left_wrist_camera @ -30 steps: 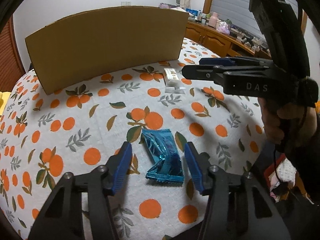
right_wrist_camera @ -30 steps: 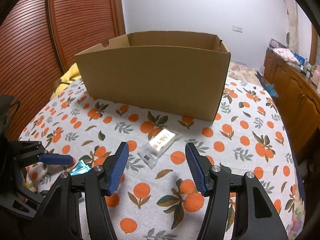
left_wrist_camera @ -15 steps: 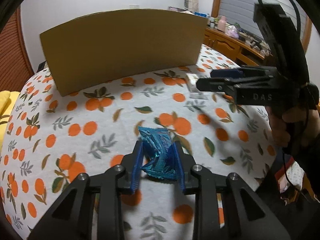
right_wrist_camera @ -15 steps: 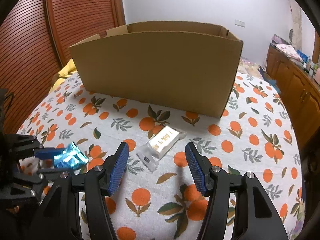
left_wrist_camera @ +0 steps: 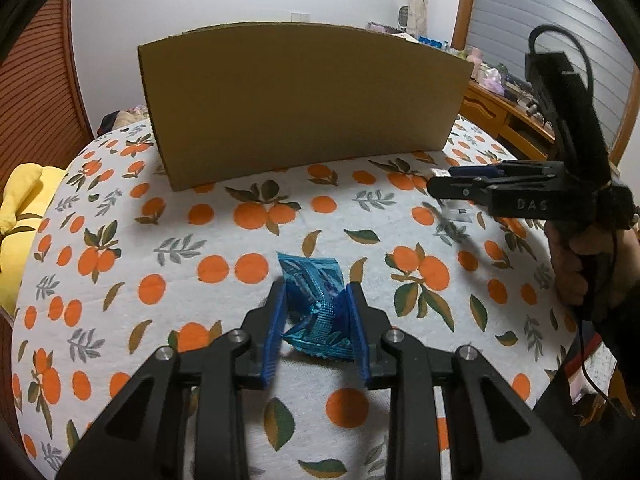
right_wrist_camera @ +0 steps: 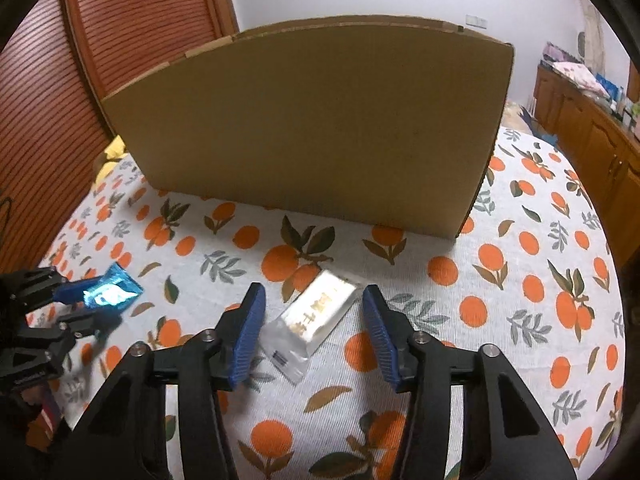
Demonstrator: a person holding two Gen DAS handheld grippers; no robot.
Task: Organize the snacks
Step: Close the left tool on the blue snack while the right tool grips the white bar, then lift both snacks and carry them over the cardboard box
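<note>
From the left wrist view, the left gripper (left_wrist_camera: 316, 320) is clamped on the blue foil snack packet (left_wrist_camera: 316, 304), whose crumpled lower half sits between the blue pads while its upper end sticks out ahead towards the cardboard box (left_wrist_camera: 304, 100). The box stands straight ahead on the orange-print tablecloth (left_wrist_camera: 120, 264), its near wall tall and its opening not visible from here, so the packet would need to go up and over that wall. Off to the right, the right gripper (left_wrist_camera: 440, 184) reaches in from the side over a white wrapper.

From the right wrist view, the right gripper (right_wrist_camera: 312, 320) has just been narrowing its jaws, yet the pads stand clear of the white snack bar (right_wrist_camera: 320, 312) lying between them. The bar's long axis runs diagonally, near-left to far-right, so the jaws meet it at a slant. The left gripper (right_wrist_camera: 76, 304) with its blue packet (right_wrist_camera: 112, 292) is well to the left, out of the way. The box wall rises just beyond.
</note>
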